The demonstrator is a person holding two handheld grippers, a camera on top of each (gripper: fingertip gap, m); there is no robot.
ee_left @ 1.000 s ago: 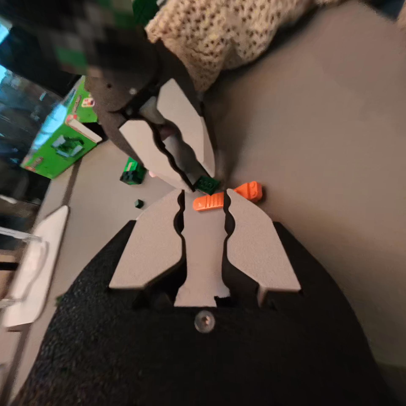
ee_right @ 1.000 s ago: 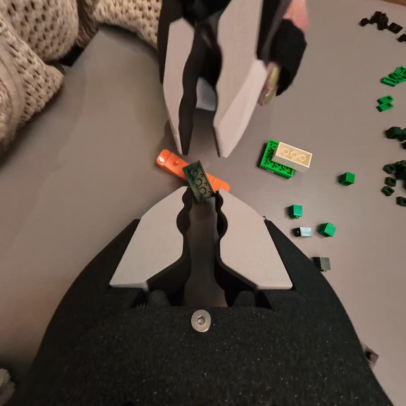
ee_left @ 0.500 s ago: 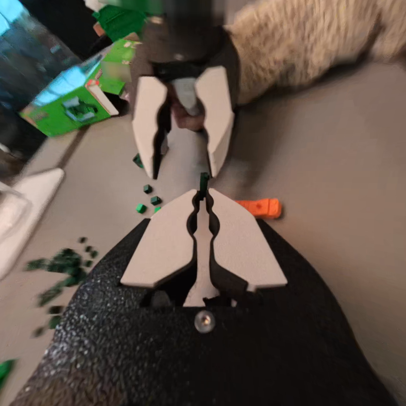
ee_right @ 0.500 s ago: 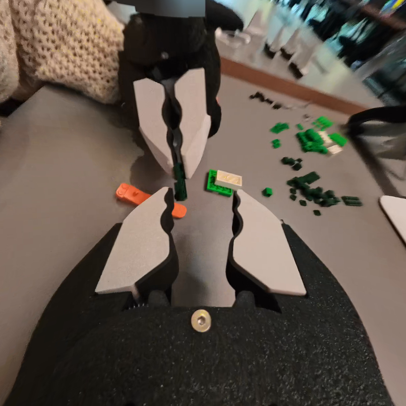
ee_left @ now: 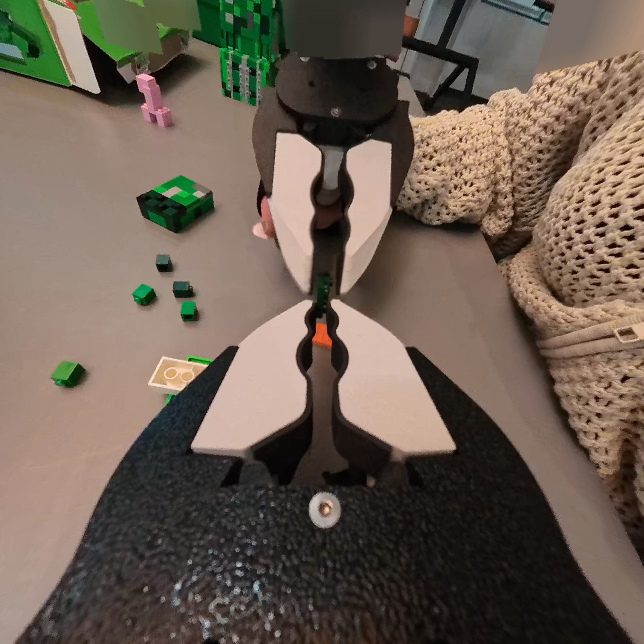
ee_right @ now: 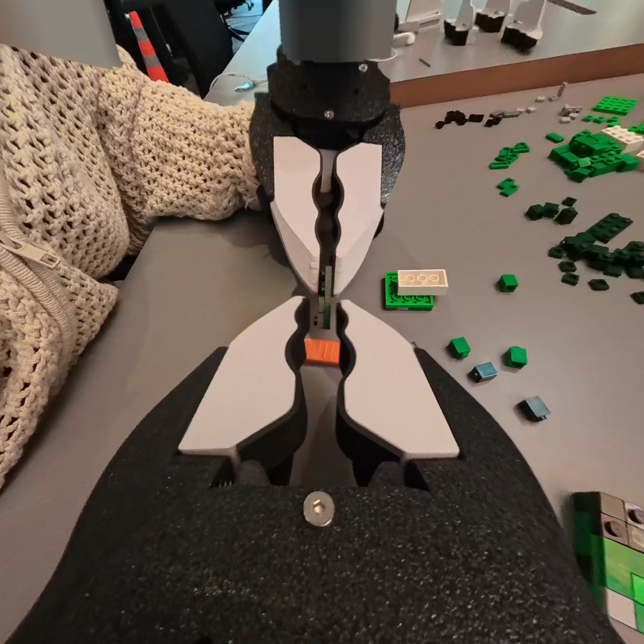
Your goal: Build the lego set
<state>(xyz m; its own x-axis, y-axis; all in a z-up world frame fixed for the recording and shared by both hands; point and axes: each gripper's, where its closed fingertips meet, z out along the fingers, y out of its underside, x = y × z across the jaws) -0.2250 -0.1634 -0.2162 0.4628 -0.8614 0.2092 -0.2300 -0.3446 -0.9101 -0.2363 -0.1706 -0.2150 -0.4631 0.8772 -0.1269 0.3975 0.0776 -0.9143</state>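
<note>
Both hand-held grippers meet tip to tip above the counter (ee_left: 87, 453), each pinching the same dark green plate (ee_left: 322, 292) edge-on between its fingertips. My left hand-held gripper (ee_left: 321, 306) is clenched on the near end of the plate, and the right hand-held gripper (ee_left: 326, 284) facing it grips the far end. From the right wrist it's mirrored: the right hand-held gripper (ee_right: 322, 310) grasps the plate (ee_right: 327, 296) and the left hand-held gripper (ee_right: 326, 278) comes in opposite. There might be a second, greyer piece pressed against the plate in that view, but it's too thin and edge-on for me to be sure.

An orange piece (ee_right: 321, 351) lies on the counter right under the meeting point, showing through the gap between the fingers in both views.

Stuff only the left wrist shows: a green box (ee_left: 35, 38) at the far left, a tall green blocky figure (ee_left: 244, 52), a small pink figure (ee_left: 153, 101) and a squat green-and-black cube (ee_left: 175, 203). Only the right wrist shows the piles of loose bright green bricks (ee_right: 592, 153) and dark green bricks (ee_right: 599, 251) far right, plus a blurry green block (ee_right: 613, 557) at the lower right edge. Both views catch the white brick (ee_right: 422, 281) sitting on a green plate (ee_right: 407, 299), a few loose green cubes, and the knitted cream sleeve (ee_right: 104, 156).

There's print on the box, too blurred to make out.
</note>
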